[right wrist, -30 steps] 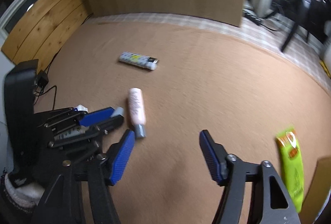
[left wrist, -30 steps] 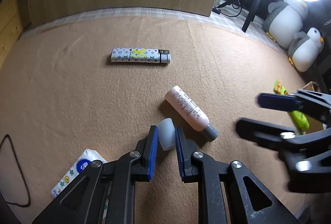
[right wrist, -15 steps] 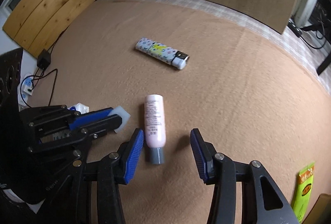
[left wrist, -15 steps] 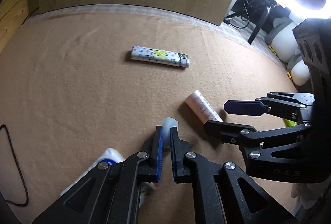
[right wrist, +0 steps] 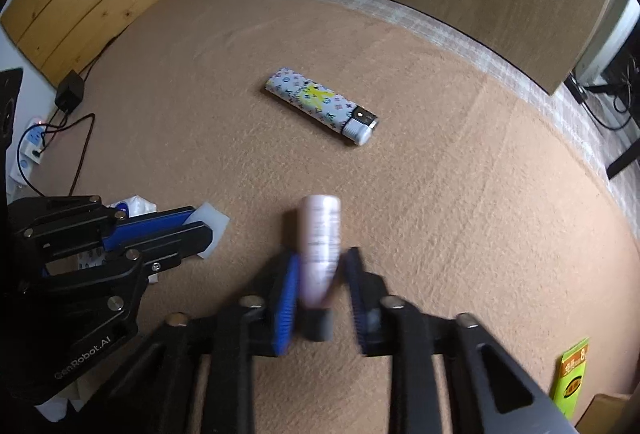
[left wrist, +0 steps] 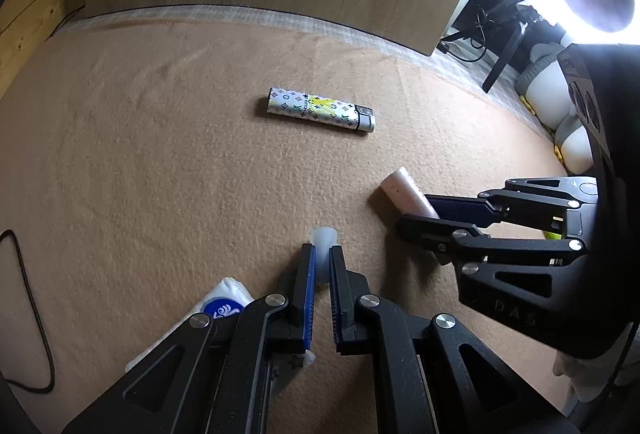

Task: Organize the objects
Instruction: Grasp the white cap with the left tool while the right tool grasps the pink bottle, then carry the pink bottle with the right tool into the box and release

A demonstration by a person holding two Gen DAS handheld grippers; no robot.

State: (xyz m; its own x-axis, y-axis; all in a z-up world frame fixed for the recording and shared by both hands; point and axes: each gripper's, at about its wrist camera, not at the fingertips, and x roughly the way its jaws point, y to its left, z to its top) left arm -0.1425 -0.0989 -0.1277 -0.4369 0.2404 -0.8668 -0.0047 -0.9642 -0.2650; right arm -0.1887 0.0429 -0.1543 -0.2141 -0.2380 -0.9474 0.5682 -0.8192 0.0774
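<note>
While both claws point steeply down at the tan felt-covered surface [left wrist: 140, 153], each one is clamped on a small thing. Left claw [left wrist: 320, 254] has its blue pads pressed on a small translucent white cap [left wrist: 323, 238], whose top pokes out beyond the fingertips; in the right wrist view the same cap [right wrist: 212, 224] shows as a pale block at the tip of that claw, on the left side of the picture. Right claw [right wrist: 320, 270] has just been closing, and its blue pads now press on the pink tube [right wrist: 320, 234], which lies lengthwise between them with its grey cap end [right wrist: 318, 326] nearest the camera and its rounded pale end pointing away. From the left wrist view the tube [left wrist: 404, 189] juts out from the right claw's fingers, just right of the white cap.

Farther out, well apart from both claws, a patterned lighter [right wrist: 320, 101] lies flat near the middle of the surface, its metal head to the right. A tissue packet with a blue round logo [left wrist: 224, 304] sits near the left claw's base. At the near right edge lies a green and yellow packet [right wrist: 570, 378]. A dark cable [left wrist: 28, 314] loops at the left edge.
</note>
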